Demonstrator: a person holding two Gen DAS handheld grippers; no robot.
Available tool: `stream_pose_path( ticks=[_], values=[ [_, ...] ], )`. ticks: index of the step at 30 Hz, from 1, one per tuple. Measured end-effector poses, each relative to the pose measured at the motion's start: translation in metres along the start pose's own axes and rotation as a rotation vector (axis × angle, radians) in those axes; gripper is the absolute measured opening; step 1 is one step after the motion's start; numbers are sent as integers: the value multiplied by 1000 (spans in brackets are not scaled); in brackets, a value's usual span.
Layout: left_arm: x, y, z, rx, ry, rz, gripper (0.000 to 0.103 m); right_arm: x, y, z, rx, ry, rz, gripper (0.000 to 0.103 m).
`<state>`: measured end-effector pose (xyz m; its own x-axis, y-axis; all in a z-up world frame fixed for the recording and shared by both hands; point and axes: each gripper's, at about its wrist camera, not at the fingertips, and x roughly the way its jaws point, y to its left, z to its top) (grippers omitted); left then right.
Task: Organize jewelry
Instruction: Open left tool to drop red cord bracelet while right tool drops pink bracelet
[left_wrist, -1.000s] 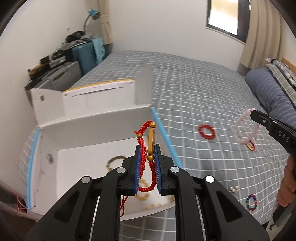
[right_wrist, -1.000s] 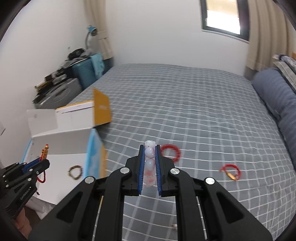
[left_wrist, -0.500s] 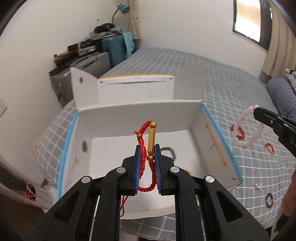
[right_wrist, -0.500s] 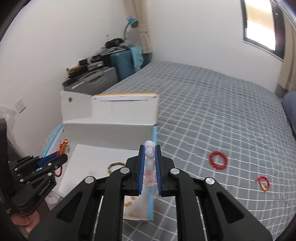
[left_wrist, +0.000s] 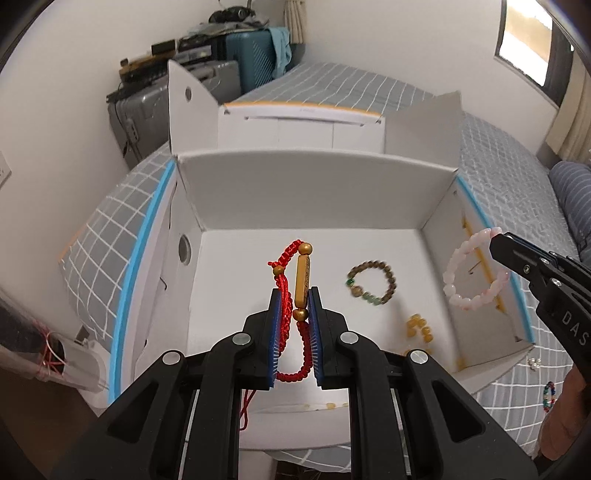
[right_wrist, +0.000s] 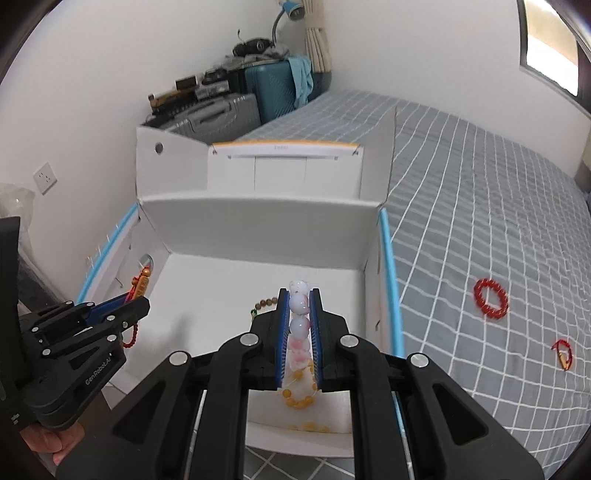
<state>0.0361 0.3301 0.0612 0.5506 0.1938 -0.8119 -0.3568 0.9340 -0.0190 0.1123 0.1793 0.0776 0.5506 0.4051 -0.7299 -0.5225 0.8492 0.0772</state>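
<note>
- Both grippers are arriving over the open white box (left_wrist: 314, 192) sitting at the edge of the bed (right_wrist: 480, 177), each carrying a bracelet; a second ago the box was lying off to the side in both wrist views, and now it is filling the middle of each.
- The left gripper (left_wrist: 293, 295) is clenching a red cord bracelet (left_wrist: 291, 280) with gold beads and a gold bar, the cord looping down between the blue pads and a loose tail trailing below; its grip is looking unchanged from the earlier frames.
- The right gripper (right_wrist: 298, 306) is clamping a pink bead bracelet (right_wrist: 297, 325), which in the left view is hanging as a full ring over the box's right wall; earlier that ring was hanging over the bare bedspread.
- Inside the box, a brown bead bracelet (left_wrist: 371, 282) is lying near the middle of the floor and yellow beads (left_wrist: 419, 326) are lying toward the near right corner.
- Out on the bedspread, a red bead bracelet (right_wrist: 490, 298) and a small red cord piece (right_wrist: 563, 354) are waiting, well apart from the box; a multicoloured bracelet (left_wrist: 549, 397) is lying just beyond the box's near right corner.
- The carry is looking almost finished: both pieces are now hanging above the box floor, so letting go is probably the next step, with three pieces left to collect.
</note>
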Motion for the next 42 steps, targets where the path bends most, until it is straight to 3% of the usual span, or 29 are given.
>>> stream_pose_path(
  ticks=[14,34,36,38,42],
  values=[
    [49,17,-6,-20,129,56,14,58,4,-7,9,173,-19,10],
    [43,13,-5,-10,119,64,22,65,4,-10,1,206,-21,13],
    [39,12,-5,-10,107,66,33,63,5,-10,-2,195,-23,19],
    [36,11,-4,-10,95,71,44,58,6,-9,-8,171,-28,43],
    [28,10,-4,-10,72,73,53,46,7,-6,-21,134,-30,56]
  ],
)
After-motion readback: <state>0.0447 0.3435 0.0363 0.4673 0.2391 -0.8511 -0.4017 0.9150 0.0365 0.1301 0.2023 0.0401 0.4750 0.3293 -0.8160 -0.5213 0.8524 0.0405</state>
